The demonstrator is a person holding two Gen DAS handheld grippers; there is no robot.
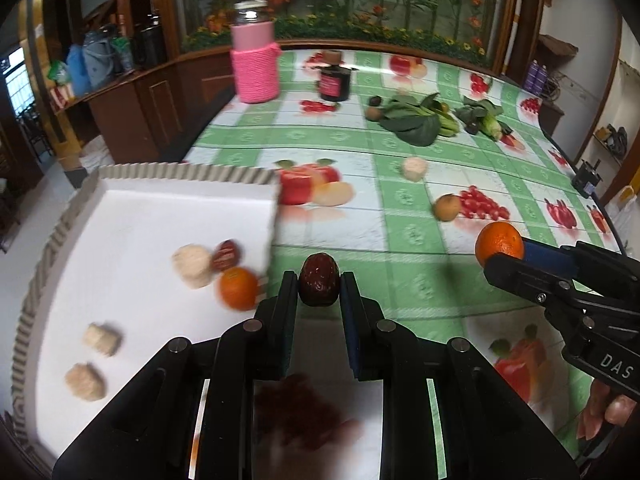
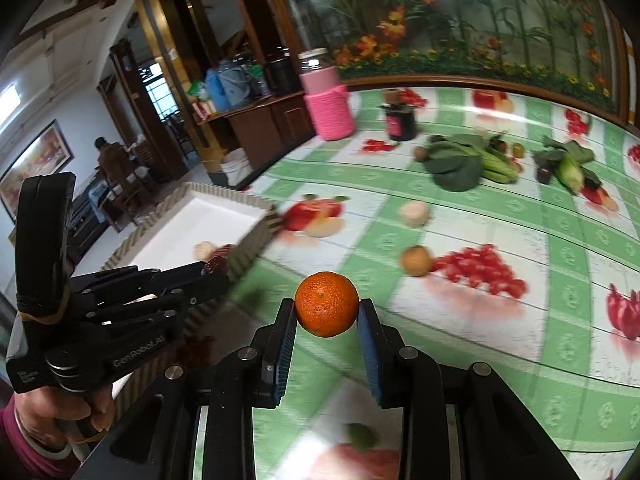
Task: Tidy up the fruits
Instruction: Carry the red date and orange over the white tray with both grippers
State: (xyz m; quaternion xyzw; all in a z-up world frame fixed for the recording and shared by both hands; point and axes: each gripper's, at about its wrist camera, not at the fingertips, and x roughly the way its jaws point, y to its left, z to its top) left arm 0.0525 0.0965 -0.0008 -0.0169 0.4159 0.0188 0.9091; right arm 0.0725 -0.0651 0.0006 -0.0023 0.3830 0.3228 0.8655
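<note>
Left wrist view: the left tool point(image 1: 319, 285) pinches a wrinkled, dark red date point(image 1: 319, 279) at its sides, low centre of the frame, just right of the white tray point(image 1: 160, 208) with its ridged cardboard rim. The right tool point(image 2: 326, 312) clamps a round, pebbly orange point(image 2: 326, 304), likely bound for the same tray.

You can read two markings, both on the black bodies of the tongs. From the left wrist view, the right tongs point(image 1: 500, 254) carry the white letters "DAS" on their side near your hand. From the right wrist view, the left tongs point(image 2: 216, 268) show "GenRobot.AI" in pale letters along the handle block. A smaller line of print sits beside it, too small to read. The dark jar's point(image 1: 334, 84) pink label is too blurred.
</note>
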